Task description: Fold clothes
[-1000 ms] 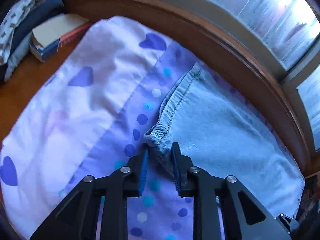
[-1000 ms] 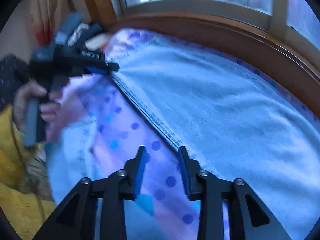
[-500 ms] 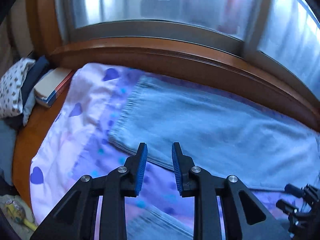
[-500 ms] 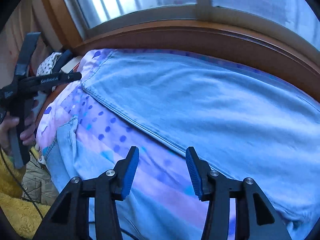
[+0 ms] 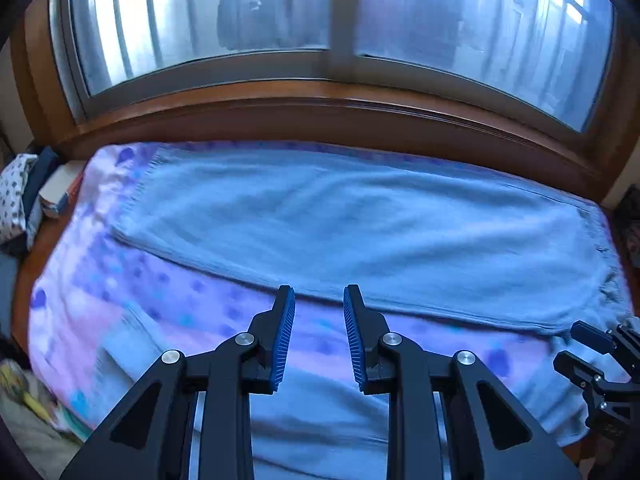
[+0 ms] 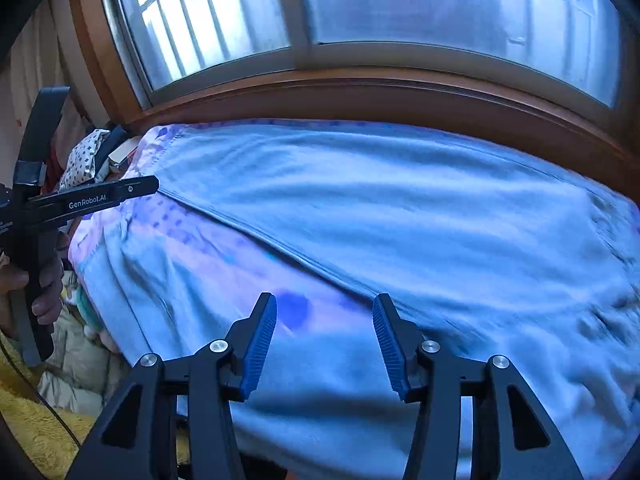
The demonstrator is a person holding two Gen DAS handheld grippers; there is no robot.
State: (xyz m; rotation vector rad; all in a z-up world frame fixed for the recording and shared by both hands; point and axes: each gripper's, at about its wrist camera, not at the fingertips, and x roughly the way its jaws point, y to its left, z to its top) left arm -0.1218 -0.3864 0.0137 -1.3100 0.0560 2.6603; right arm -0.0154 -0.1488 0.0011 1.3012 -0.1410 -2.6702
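Observation:
Light blue jeans lie spread lengthwise along the window side of a pink-and-purple dotted sheet. One leg lies flat at the back; the other leg runs along the near edge. My left gripper hovers above the strip of sheet between the legs, open, nothing between its blue pads. My right gripper hangs over the jeans nearer the waist end, open wider and empty. The left gripper shows at the left of the right wrist view, and the right gripper at the lower right of the left wrist view.
A wooden window sill runs behind the sheet. Books and a spotted cloth sit at the far left end. A hand holds the left gripper's handle, above yellow fluffy fabric.
Both grippers pulled back and up from the jeans, widening the view. The left gripper left the hem corner that lay between its jaws. The right jaws stand wider apart.

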